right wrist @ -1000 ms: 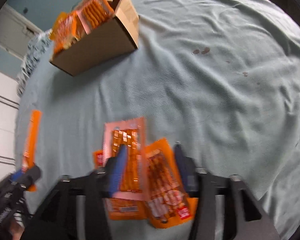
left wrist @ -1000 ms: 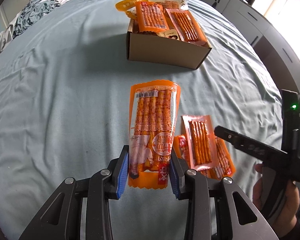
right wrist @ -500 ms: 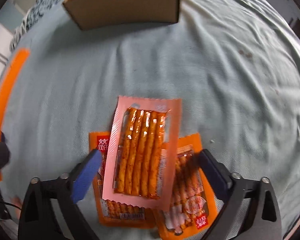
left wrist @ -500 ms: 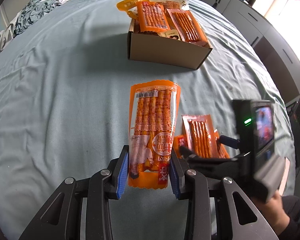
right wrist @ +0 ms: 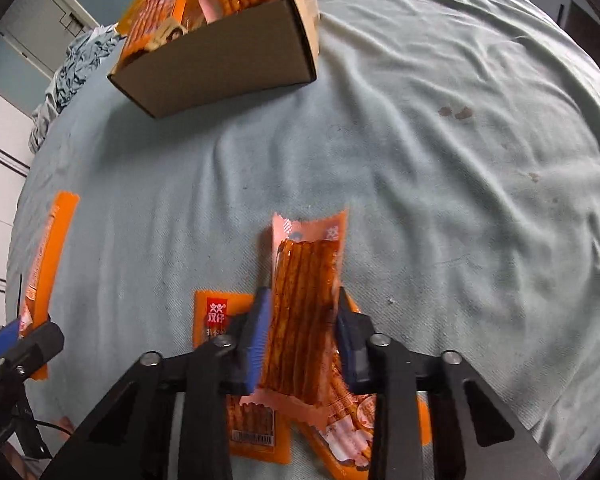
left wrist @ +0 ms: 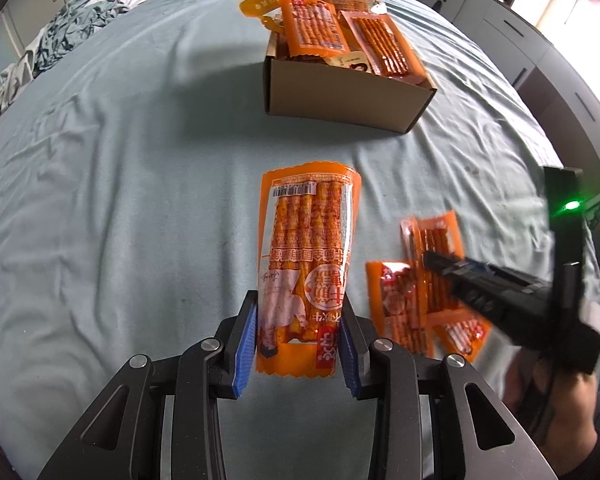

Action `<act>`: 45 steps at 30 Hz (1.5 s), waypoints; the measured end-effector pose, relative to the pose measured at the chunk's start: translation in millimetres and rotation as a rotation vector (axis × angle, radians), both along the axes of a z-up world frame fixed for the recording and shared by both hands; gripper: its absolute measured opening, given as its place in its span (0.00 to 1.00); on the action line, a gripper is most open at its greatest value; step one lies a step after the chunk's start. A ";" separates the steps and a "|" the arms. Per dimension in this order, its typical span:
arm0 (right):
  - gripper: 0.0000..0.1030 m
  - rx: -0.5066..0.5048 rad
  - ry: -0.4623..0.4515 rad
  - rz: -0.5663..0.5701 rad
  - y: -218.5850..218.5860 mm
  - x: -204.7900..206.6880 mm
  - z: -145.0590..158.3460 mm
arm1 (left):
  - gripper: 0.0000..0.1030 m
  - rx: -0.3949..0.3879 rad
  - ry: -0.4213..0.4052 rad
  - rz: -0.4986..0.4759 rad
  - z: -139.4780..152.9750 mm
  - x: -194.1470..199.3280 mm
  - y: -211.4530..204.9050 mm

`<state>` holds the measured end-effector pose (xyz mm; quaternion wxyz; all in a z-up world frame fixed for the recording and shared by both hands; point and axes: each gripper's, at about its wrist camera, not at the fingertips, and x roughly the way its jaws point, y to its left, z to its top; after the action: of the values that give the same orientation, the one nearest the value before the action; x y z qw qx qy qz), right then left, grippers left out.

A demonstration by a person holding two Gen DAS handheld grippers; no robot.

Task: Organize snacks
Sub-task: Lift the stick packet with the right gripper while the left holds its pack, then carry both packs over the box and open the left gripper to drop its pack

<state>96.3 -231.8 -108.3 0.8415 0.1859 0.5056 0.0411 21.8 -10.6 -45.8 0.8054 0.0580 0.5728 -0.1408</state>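
surface: bed sheet (left wrist: 140, 200), pale blue, wrinkled | on it: cardboard box (left wrist: 340, 96); two orange snack packets (right wrist: 216, 320)

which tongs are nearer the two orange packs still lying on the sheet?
Right. The right tongs close on a pink pack directly over the two orange packs. The left tongs grip a long orange pack off to their side.

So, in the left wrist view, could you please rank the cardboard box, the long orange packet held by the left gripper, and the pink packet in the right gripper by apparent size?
1. Cardboard box, though it lies farther off.
2. Long orange packet, nearer the camera, so this order is unsure.
3. Pink packet, partly hidden by the right gripper.
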 end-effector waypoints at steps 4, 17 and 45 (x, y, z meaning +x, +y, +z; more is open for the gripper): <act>0.05 0.024 -0.057 -0.018 -8.8 -13.9 15.0 | 0.34 0.011 -0.005 0.019 -1.5 1.1 4.8; 0.05 0.307 -0.198 -0.026 -37.3 -49.0 48.9 | 0.34 -0.048 -0.079 0.071 14.3 6.7 19.1; 0.05 0.440 -0.153 -0.154 -100.6 -30.9 30.7 | 0.54 -0.132 -0.322 0.157 77.3 200.4 -84.8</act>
<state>65.4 -332.3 -77.6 0.8172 0.3992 0.4036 0.0999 222.2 -95.4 31.5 0.8973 -0.0177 0.4286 -0.1037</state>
